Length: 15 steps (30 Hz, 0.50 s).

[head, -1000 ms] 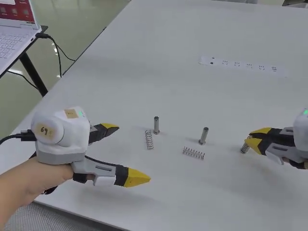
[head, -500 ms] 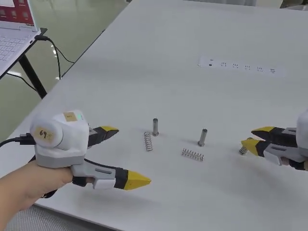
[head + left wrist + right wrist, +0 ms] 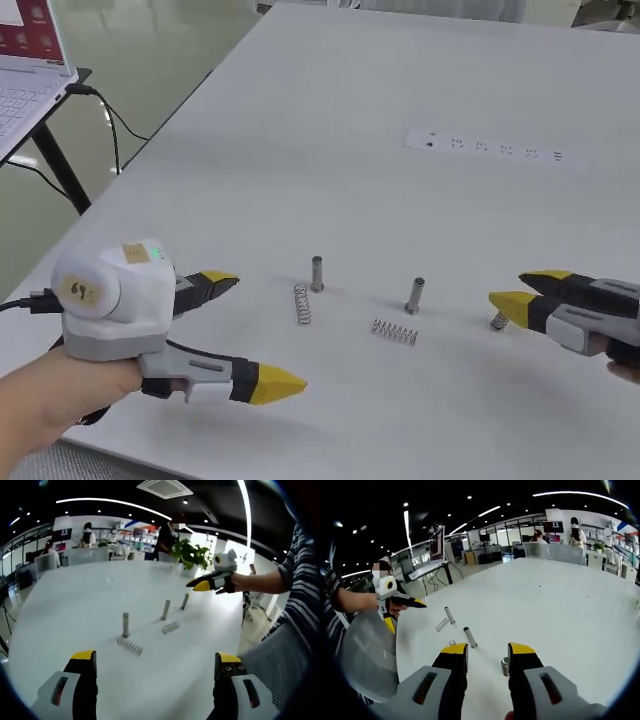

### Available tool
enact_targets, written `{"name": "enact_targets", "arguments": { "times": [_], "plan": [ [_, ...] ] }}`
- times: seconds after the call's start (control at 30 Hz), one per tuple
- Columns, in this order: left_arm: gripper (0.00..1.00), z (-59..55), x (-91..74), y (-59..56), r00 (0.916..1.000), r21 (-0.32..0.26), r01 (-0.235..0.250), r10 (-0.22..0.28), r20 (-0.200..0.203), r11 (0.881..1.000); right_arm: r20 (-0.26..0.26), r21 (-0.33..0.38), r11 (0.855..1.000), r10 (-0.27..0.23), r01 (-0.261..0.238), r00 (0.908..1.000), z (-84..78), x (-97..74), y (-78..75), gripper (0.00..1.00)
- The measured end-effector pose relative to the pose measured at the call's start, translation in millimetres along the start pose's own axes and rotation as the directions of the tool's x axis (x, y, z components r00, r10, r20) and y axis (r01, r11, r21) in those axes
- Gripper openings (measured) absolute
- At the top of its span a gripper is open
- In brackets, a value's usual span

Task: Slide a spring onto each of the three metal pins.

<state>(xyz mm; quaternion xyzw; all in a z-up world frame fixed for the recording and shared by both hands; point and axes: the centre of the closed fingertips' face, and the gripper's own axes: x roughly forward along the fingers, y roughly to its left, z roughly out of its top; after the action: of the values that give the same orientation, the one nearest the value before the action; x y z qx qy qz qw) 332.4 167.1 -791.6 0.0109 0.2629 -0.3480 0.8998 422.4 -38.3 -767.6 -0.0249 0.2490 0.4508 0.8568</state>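
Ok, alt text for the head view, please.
Two bare metal pins stand on a white table beside two loose springs. Open left gripper and right gripper flank them; a spring-covered third pin sits by the right one.

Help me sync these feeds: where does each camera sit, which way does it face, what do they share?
Head view: on the headset, facing forward and down at the table; a hand, left gripper and right gripper show.
Left gripper view: on the left gripper, facing across the pins toward the right gripper; own jaws wide apart.
Right gripper view: on the right gripper, facing the left gripper; own jaws at bottom.
Shared: all show the pins and loose springs.
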Motion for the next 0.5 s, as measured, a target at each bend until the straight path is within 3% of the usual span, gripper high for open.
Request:
{"name": "enact_targets", "arguments": {
  "times": [0.17,0.33,0.5],
  "plan": [
    [0.95,-0.2,0.3,0.7,1.0000,0.000,0.002,-0.002,-0.001,1.000,0.018,0.000,1.000,0.019,-0.019,0.9997,5.7,-1.9,8.7,0.30],
    [0.95,-2.2,-0.7,2.7,1.0000,0.000,0.002,-0.002,-0.005,1.000,0.046,0.068,0.996,0.051,-0.054,0.9976,11.1,-3.2,17.6,0.28],
    [0.95,-2.0,-0.7,2.8,1.0000,-0.002,0.000,0.000,-0.003,1.000,0.008,0.033,0.997,0.070,-0.070,0.9975,4.9,-1.4,26.5,0.26]
  ]
}}
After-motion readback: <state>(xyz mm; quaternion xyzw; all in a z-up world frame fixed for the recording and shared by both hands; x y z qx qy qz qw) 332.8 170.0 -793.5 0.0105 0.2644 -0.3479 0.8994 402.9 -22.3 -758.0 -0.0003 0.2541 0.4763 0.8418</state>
